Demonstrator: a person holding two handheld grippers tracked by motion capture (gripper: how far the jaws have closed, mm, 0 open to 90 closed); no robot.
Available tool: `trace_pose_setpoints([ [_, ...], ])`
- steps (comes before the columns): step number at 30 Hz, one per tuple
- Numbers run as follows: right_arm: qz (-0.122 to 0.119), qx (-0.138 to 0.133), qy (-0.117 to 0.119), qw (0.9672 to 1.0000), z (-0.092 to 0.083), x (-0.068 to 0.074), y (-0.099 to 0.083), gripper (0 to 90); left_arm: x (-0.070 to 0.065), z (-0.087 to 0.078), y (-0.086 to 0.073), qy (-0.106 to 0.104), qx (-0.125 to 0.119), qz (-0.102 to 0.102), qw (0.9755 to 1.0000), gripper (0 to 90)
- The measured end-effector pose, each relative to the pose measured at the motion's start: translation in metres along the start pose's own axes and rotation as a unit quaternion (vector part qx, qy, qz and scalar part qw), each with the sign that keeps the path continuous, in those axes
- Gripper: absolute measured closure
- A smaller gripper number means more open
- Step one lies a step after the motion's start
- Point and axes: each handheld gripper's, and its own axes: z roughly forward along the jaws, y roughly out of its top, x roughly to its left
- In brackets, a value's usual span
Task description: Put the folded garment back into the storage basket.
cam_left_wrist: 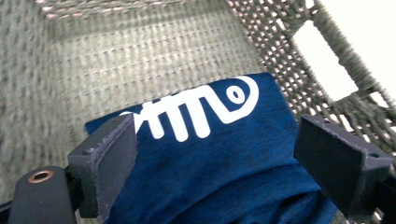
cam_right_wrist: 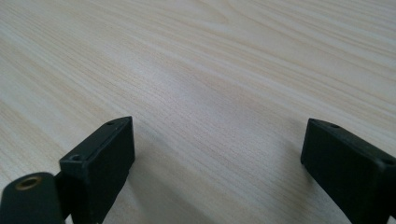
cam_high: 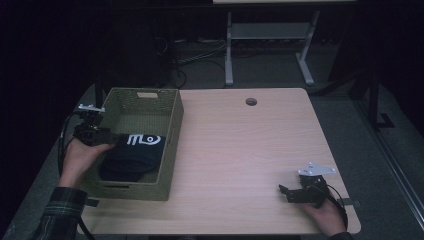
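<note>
In the high view we see a dark blue folded garment (cam_high: 134,155) with a white logo lying inside the woven basket (cam_high: 170,145), which stands at the left edge of the wooden table (cam_high: 250,150). The garment rests on the basket floor toward the near end, its logo facing up. Our left gripper (cam_high: 102,136) hangs over the basket's left wall, reaching in at the garment's left edge. In the left gripper view we look down along its two black jaws, which stand wide apart, with the blue garment (cam_left_wrist: 210,154) spread below and between them; the white logo (cam_left_wrist: 201,109) lies just ahead of the jaw tips. The pads do not press on the fabric: we see open space on the inner side of each, and the cloth lies flat beneath them, not pinched. Whether the jaw tips brush the fabric from above we cannot tell. The basket's woven floor (cam_left_wrist: 140,60) and its side wall with a handle opening rise beyond the garment. Our right gripper (cam_high: 290,192) rests low over the near right part of the table, well apart from the basket, held in the person's hand. In the right gripper view its jaws stand wide apart with bare wood grain (cam_right_wrist: 210,93) between them.
</note>
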Motion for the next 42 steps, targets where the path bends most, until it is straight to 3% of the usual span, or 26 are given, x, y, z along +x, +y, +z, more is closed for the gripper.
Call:
trace_pose_setpoints([
  [7, 0.0, 0.0, 0.0, 1.0, 0.0, 0.0, 0.0, 9.4, -0.017, 0.002, 0.005, -0.012, -0.01, 0.021, 0.9997, 13.1],
  [14, 0.0, 0.0, 0.0, 1.0, 0.0, 0.0, 0.0, 9.4, -0.041, 0.003, 0.011, -0.04, -0.03, 0.043, 0.9978, 13.5],
  [26, 0.0, 0.0, 0.0, 1.0, 0.0, 0.0, 0.0, 9.4, -0.092, 0.015, 0.025, -0.086, -0.049, 0.088, 0.9913, 13.7],
  [42, 0.0, 0.0, 0.0, 1.0, 0.0, 0.0, 0.0, 9.4, -0.155, 0.041, 0.033, -0.132, -0.062, 0.136, 0.9799, 14.1],
])
